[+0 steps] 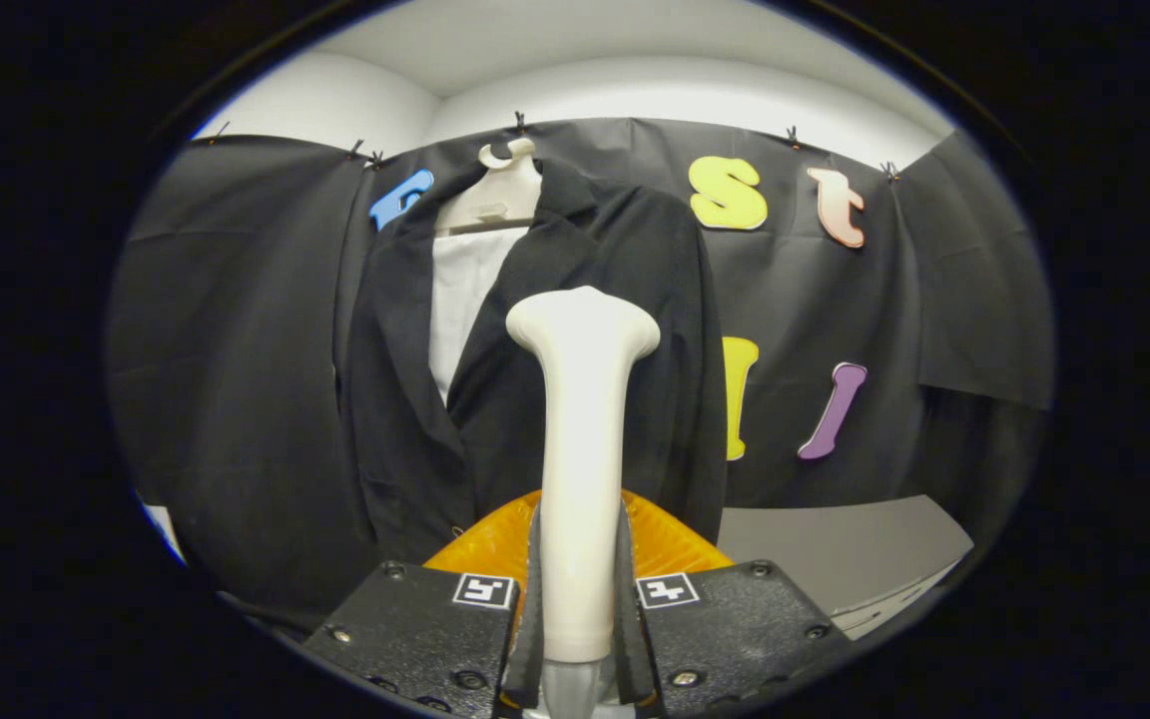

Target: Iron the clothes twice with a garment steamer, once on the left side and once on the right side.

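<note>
Black cloth covers the booth wall, and a dark jacket hangs there on a white hanger, open at the front so the steam can reach it. The fingers are closed on the handle of the steamer, which stands upright with its head toward the jacket's middle, probably ready for a pass. An orange part sits just behind the handle.

Gripper cam rode on the gripper, looked forward along its fingers clamping the steamer, level, faced the hanging jacket and booth wall close ahead.
</note>
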